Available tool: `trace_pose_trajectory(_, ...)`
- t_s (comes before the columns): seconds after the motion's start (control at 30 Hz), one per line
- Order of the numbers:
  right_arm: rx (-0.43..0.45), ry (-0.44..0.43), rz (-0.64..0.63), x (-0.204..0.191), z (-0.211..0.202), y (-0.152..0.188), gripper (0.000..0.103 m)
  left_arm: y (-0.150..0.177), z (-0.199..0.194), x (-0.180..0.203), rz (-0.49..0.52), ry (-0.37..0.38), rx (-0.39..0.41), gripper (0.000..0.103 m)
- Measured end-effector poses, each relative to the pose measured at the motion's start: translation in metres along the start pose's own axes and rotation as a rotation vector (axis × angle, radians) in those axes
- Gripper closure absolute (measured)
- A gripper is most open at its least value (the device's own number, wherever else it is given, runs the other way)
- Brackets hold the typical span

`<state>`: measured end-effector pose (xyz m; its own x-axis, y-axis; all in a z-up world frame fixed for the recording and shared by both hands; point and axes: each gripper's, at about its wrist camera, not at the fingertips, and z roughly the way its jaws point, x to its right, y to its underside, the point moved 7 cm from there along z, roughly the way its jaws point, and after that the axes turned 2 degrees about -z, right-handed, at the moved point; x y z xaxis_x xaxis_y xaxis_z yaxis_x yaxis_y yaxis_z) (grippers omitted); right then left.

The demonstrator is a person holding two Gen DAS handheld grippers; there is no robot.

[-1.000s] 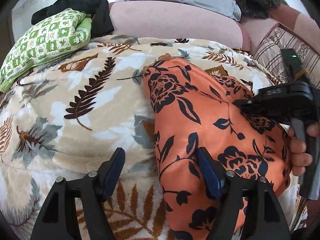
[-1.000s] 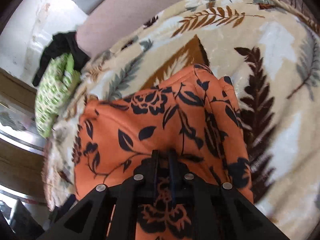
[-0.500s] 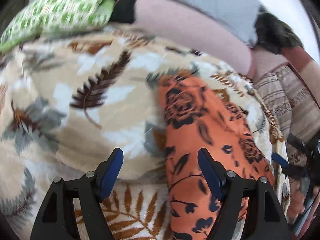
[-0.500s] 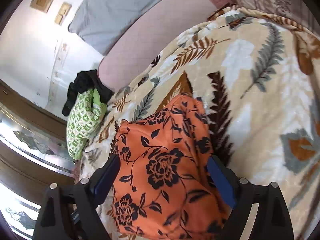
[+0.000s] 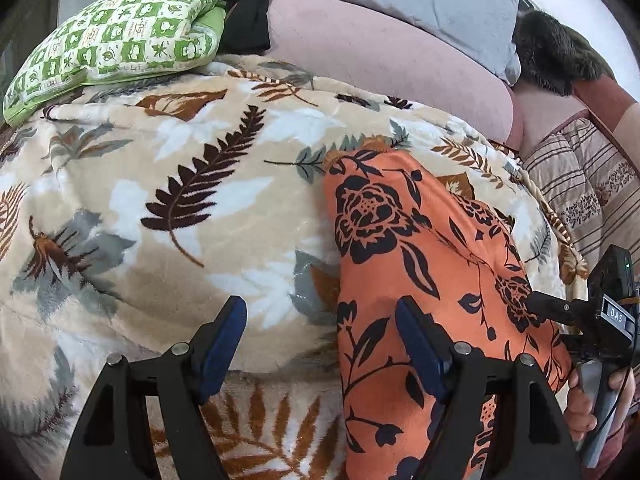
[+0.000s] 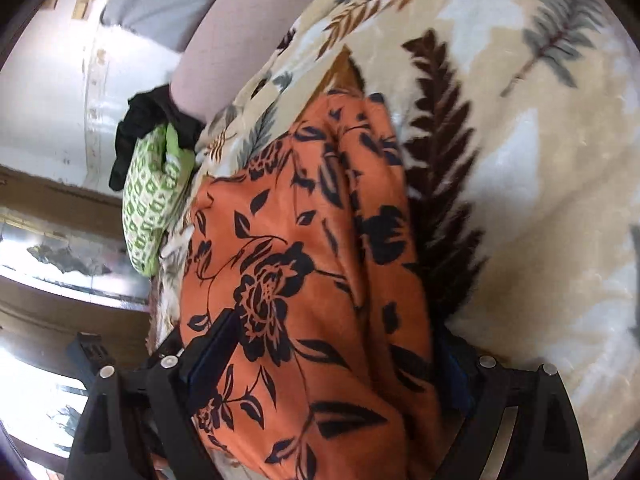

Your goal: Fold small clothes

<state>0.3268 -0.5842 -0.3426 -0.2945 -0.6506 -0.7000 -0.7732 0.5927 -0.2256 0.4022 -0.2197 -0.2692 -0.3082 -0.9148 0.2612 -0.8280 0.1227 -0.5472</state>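
Orange floral garment (image 5: 420, 264) flat on leaf-print blanket (image 5: 160, 184); green pillow (image 5: 116, 36) beyond. Left tongs (image 5: 320, 344), right tongs (image 6: 332, 344) spread, empty.

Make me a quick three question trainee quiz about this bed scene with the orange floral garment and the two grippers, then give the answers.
1. True or false: the left gripper is clamped on the orange garment with black flowers.
2. What does the garment lie on?
A. the beige leaf-print plush blanket
B. a bare wooden floor
C. the green-and-white patterned cushion
3. Fill in: the right gripper has its jaws ____, the garment lying between them.

Key: 1 false, its jaws stand open. 2 A. 3 open.
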Motion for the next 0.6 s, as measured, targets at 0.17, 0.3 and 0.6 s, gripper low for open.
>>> trace_pose_trajectory(0.17,-0.014,-0.052,-0.025,-0.012,0.013,0.001,0.013,-0.009,-0.009,0.004,0.005,0.0,0.046,0.026)
trace_pose_trajectory(0.3,-0.014,-0.075,-0.065,-0.025,0.018,0.003,0.016,-0.016,-0.016,0.009,-0.013,0.032,0.077,0.026)
trace_pose_trajectory(0.6,-0.029,-0.043,-0.111,-0.018,0.028,0.006,0.023,-0.015,-0.007,0.029,-0.008,0.107,0.051,0.026)
